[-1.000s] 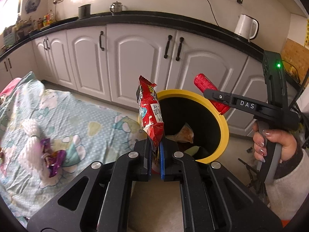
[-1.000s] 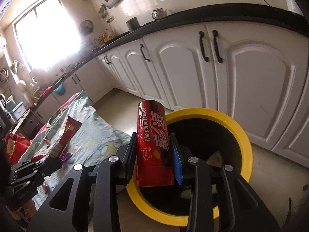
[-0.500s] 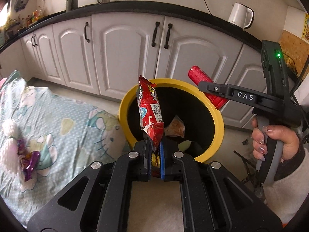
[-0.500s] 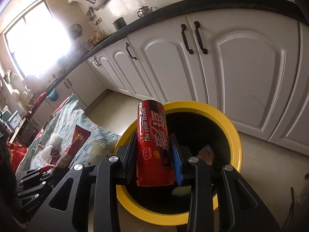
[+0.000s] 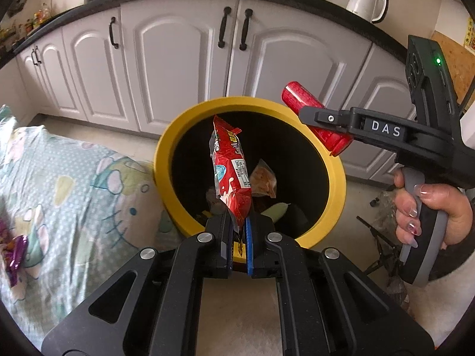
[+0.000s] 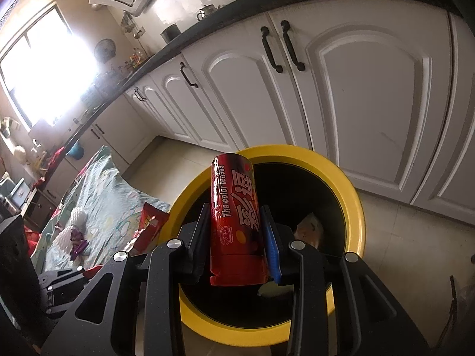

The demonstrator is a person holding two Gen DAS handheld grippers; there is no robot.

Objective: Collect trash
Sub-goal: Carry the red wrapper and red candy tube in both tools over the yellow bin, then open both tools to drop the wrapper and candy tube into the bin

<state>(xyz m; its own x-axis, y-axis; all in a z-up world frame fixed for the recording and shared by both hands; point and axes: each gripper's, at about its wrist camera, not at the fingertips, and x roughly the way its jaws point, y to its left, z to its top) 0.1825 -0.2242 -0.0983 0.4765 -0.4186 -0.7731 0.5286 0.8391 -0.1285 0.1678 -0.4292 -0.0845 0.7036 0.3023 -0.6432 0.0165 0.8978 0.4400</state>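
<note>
On the far left, on the patterned cloth [image 5: 74,184], some purple wrappers [image 5: 16,255] wait for later. My left gripper [image 5: 239,237] is pressed together on the low end of the red snack wrapper [image 5: 230,172], which stands up over the mouth of the yellow bin [image 5: 166,154]. I judge it very light, thin and slippery, so the pinch at the bottom edge is right, but it can flutter when I let go. To the right, my right gripper [image 6: 236,237] pinches the red tube can [image 6: 234,222] at its lower half; it looks stiff, smooth and probably empty. Compared with a second ago, both hands came lower and closer, and the bin now fills more of both views, its trash clearer.
</note>
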